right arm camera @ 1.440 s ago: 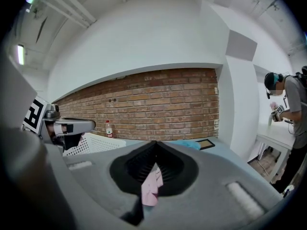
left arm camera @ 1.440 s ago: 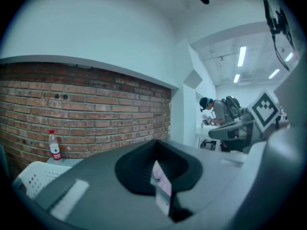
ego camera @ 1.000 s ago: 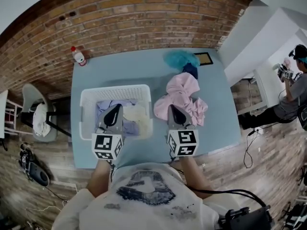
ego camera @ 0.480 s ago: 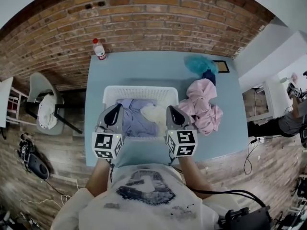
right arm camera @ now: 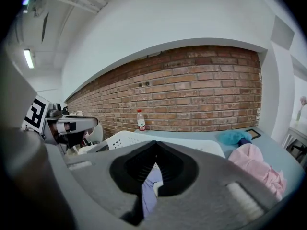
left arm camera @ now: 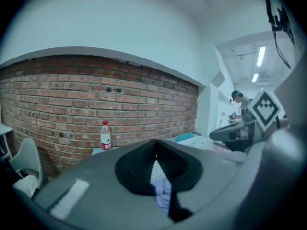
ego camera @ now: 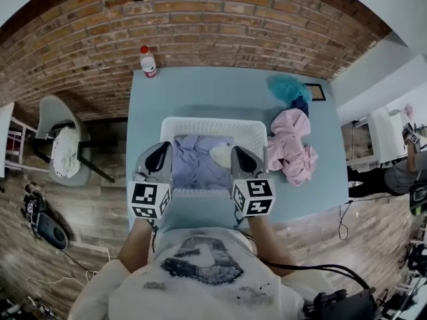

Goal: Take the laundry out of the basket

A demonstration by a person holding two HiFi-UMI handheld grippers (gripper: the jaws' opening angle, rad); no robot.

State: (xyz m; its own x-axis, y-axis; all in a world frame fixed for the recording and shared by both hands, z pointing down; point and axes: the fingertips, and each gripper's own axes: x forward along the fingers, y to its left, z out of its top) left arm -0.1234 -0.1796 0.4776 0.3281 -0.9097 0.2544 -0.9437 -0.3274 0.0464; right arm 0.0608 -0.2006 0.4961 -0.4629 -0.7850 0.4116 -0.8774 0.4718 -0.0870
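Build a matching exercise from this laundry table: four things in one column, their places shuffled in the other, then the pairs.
Things
1. bottle
2. pink clothes
3. lavender garment
4. teal cloth

Places
A. inside the white basket
B. heaped on the table, just right of the white basket
C. far left table corner, by the brick wall
D. far right table corner, beyond the pink clothes

Pairs: 1-C, 2-B, 3-A, 4-D

Lab-like studio: brick wall (ego camera: 220, 25), blue table (ego camera: 200, 92), plank floor (ego camera: 87, 202)
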